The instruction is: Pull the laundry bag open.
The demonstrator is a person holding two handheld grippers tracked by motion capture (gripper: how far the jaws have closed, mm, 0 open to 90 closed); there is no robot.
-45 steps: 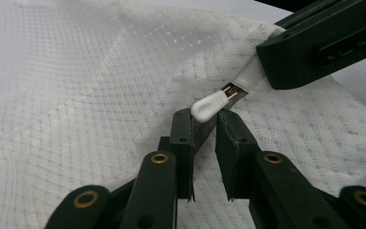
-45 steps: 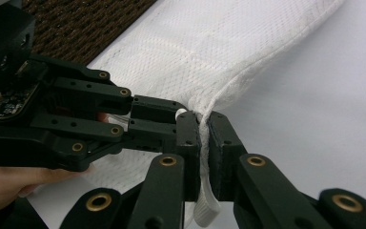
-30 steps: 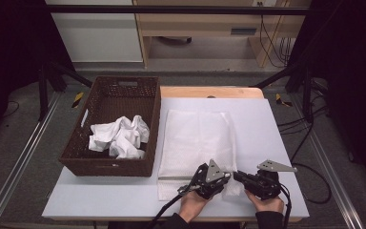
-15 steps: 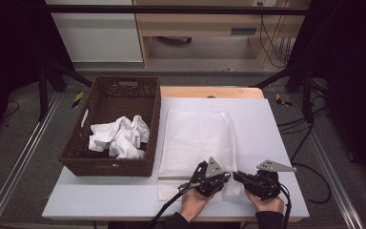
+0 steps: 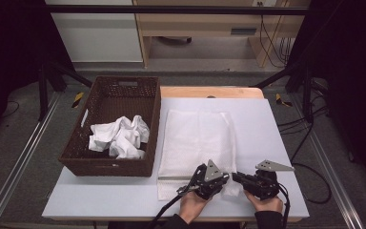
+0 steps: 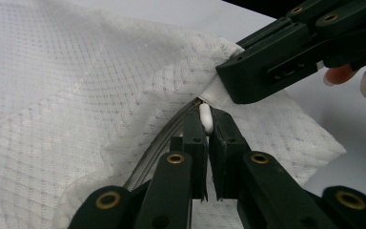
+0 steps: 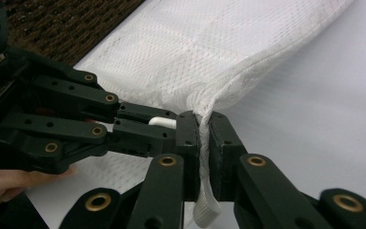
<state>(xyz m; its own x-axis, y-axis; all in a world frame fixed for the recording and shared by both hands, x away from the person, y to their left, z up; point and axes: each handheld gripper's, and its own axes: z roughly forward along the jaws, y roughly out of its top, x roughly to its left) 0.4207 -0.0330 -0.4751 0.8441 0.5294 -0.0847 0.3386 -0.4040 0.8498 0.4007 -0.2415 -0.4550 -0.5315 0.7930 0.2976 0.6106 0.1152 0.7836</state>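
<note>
A white mesh bag [image 5: 198, 138] lies flat on the table, its zipper edge at the near end. My left gripper [image 6: 208, 129] is shut on the white zipper pull [image 6: 206, 118] at the bag's near right corner; its jaws have just been closing on it. Right beside it, my right gripper [image 7: 204, 129] is shut on the bag's corner fabric [image 7: 205, 200], which hangs down between the pads. In the high view the left gripper [image 5: 228, 177] and the right gripper [image 5: 235, 176] meet tip to tip at that corner.
A brown wicker basket [image 5: 109, 164] stands left of the bag and holds crumpled white cloths [image 5: 119, 136]. The white table [image 5: 276, 129] has bare surface to the right of the bag. A wooden board [image 5: 209, 92] lies along the far edge.
</note>
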